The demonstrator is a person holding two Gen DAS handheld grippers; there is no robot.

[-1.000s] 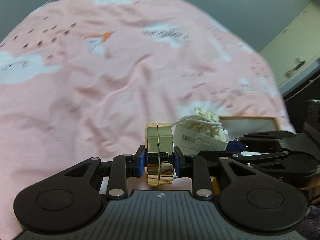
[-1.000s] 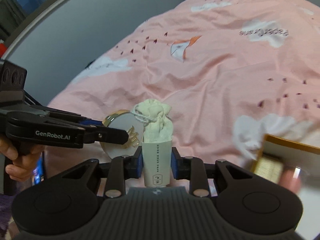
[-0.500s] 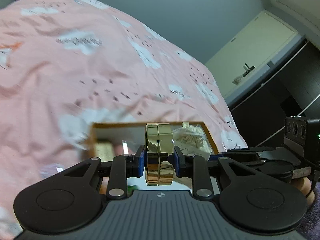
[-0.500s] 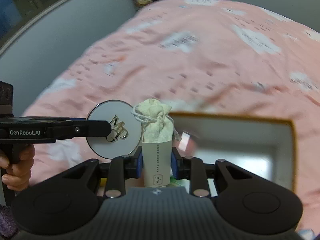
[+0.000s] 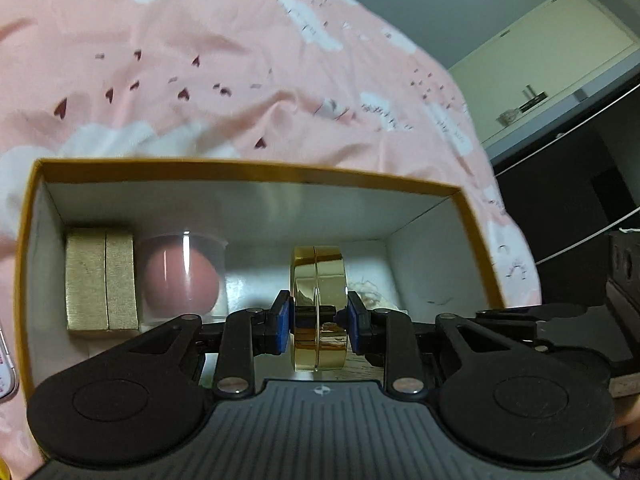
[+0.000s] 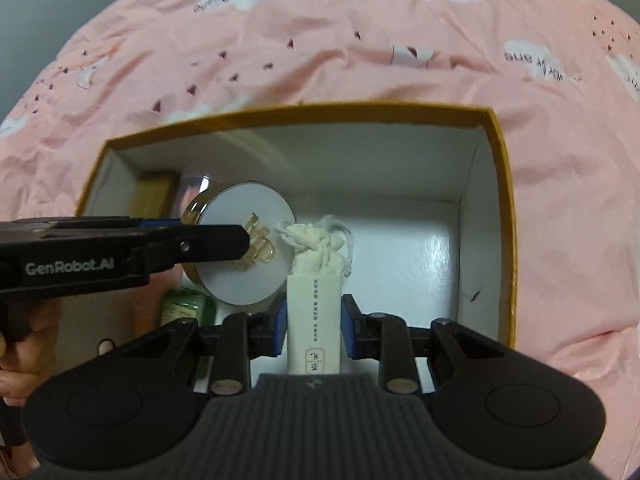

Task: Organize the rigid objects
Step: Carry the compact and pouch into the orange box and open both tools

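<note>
An open box with a mustard rim (image 5: pixel 248 168) (image 6: pixel 320 114) and white inside lies on the pink bedspread. My left gripper (image 5: pixel 319 316) is shut on a round gold compact (image 5: pixel 319 280) held on edge over the box's middle; from the right wrist view its white lid (image 6: pixel 244 248) shows. My right gripper (image 6: pixel 314 320) is shut on a cream drawstring pouch with a paper sleeve (image 6: pixel 314 304), just right of the compact, above the box floor. Inside the box at the left stand a gold case (image 5: pixel 100 280) and a pink egg sponge in a clear holder (image 5: pixel 180 276).
A green bottle (image 6: pixel 184 308) shows below the compact. A hand (image 6: pixel 16 364) holds the left gripper's handle. The box's right half shows bare white floor (image 6: pixel 408 256). Beyond the bed's right edge are a cream cabinet (image 5: pixel 552 60) and dark furniture (image 5: pixel 580 200).
Both grippers have swept across the bedspread to the box and tilted down over it, each keeping its grip. The box now fills both views.
</note>
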